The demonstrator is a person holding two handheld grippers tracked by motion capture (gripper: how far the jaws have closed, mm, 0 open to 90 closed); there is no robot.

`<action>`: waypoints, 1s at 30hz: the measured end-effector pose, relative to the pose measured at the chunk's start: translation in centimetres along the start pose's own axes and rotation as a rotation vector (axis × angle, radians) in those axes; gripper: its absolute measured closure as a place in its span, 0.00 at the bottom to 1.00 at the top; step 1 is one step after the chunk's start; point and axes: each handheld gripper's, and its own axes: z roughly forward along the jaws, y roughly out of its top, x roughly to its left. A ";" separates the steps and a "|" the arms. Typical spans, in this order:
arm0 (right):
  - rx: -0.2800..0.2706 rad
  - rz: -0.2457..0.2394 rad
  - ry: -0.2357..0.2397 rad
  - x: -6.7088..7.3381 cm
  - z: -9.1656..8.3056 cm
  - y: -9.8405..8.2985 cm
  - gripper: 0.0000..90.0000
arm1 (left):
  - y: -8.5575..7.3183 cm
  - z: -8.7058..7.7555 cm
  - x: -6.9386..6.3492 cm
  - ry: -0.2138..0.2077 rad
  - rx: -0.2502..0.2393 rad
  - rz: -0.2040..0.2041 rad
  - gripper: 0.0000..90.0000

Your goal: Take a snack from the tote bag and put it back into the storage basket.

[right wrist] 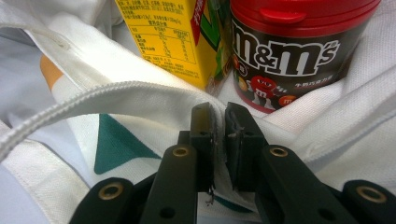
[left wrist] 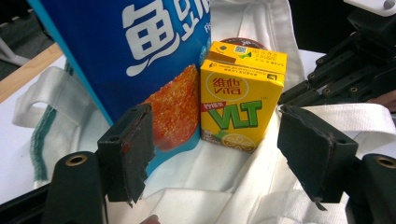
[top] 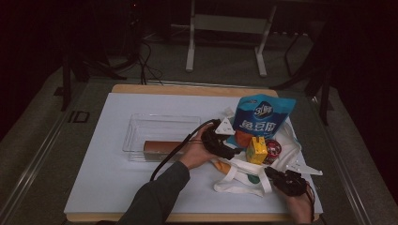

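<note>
1. Nearest the lens in the right gripper view, the right gripper (right wrist: 218,122) has its jaws clenched on a fold of the white tote bag (right wrist: 140,100), pinching the cloth at the bag's edge.
2. Just behind that pinch stand a yellow juice box (right wrist: 168,37) and a red-lidded candy jar (right wrist: 289,51), side by side and touching, both inside the bag.
3. In the left gripper view, the left gripper (left wrist: 217,154) is released, jaws wide apart, with nothing pressed between its pads; the juice box (left wrist: 240,100) stands upright beyond the gap.
4. A blue snack bag (left wrist: 140,56) leans just beside the juice box, on its left in that view.
5. From the high view, the tote (top: 244,176) lies on the right part of the table (top: 112,183), with the left gripper (top: 220,138) at its near-left side and the right gripper (top: 281,180) at its near edge.
6. A clear tray (top: 136,124) sits left of the bag, holding a brown bar (top: 159,146).
</note>
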 end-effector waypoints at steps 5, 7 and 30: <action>0.000 0.000 0.001 0.0 0.0 0.0 0.91 | 0.2 0.6 -0.2 -0.008 0.006 0.004 0.31; 0.000 0.000 0.000 0.0 0.0 0.0 0.91 | 0.4 0.9 -0.3 -0.011 0.008 0.003 0.31; 0.000 -0.001 0.001 0.0 0.0 0.0 0.91 | 2.1 4.1 -0.7 -0.074 0.037 -0.022 0.22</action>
